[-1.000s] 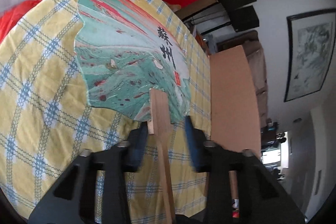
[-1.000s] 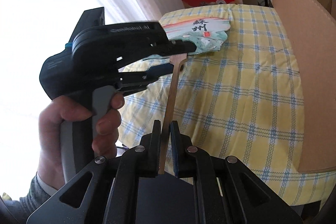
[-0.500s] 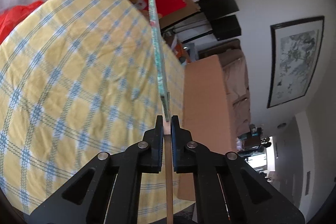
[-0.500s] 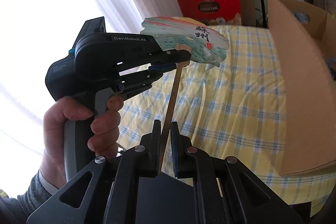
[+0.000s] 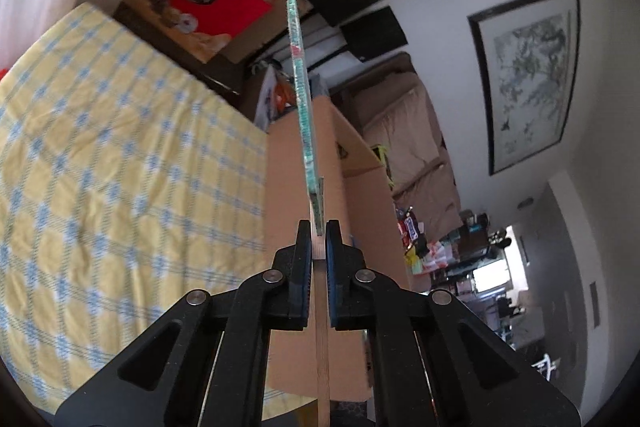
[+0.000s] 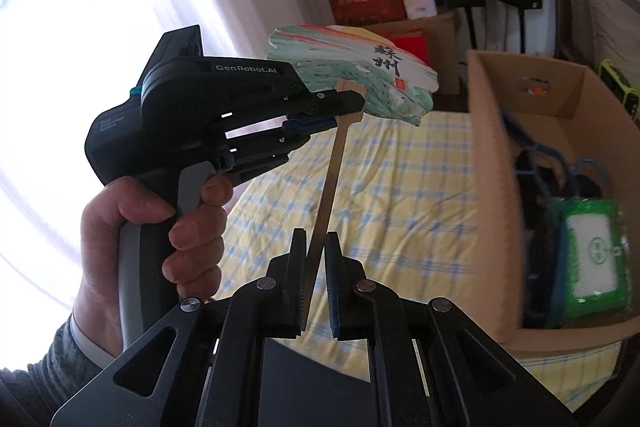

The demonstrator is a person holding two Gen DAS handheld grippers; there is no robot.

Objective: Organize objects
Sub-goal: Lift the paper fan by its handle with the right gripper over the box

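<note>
1. My left gripper (image 5: 318, 243) is clenched on the wooden handle of the paper fan (image 6: 352, 75), just under the fan's head; in the left wrist view I see the fan edge-on, a thin green line running from the jaws up to the top centre of the frame.
2. In the right wrist view the left gripper (image 6: 352, 107) sits at centre left, held by the hand (image 6: 160, 223) at lower left, with the fan's painted face above it, upper centre.
3. My right gripper (image 6: 316, 267) straddles the lower end of the handle. Its jaws stand slightly apart and the stick leans against the left one; I cannot tell whether they grip it.
4. The fan is held in the air above the yellow checked tablecloth (image 6: 384, 187).
5. The cardboard box (image 6: 496, 155) stands open at the right of the right wrist view, with a green packet (image 6: 592, 251) inside.
</note>
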